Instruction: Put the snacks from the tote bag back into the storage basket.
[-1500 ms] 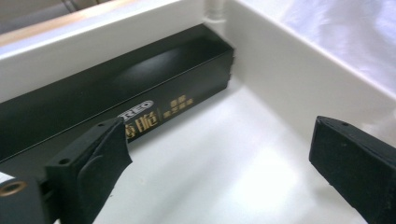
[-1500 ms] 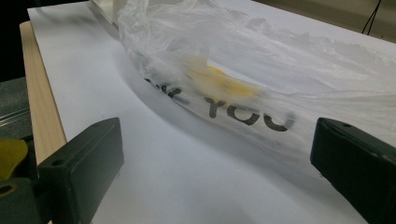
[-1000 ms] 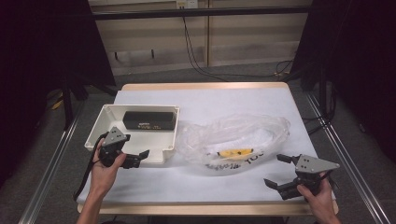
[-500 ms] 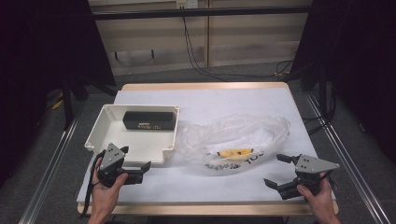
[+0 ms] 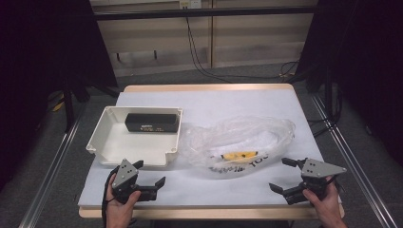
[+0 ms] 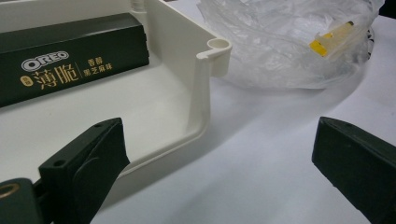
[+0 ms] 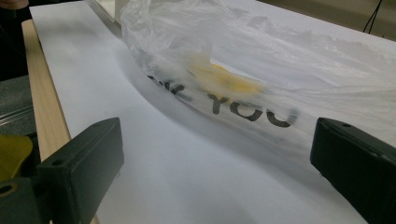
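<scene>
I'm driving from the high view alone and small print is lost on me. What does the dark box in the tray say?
Observer: The dark box reads OREO in white, with gold characters beside it, in the left gripper view.
Operator: Any print on the plastic bag?
Observer: Yes, the plastic bag shows black letters reading YOU in the right gripper view.
Operator: Is the left gripper touching the tray?
Observer: No. The left gripper is open; the white tray has its near corner ahead between the jaws, untouched.
</scene>
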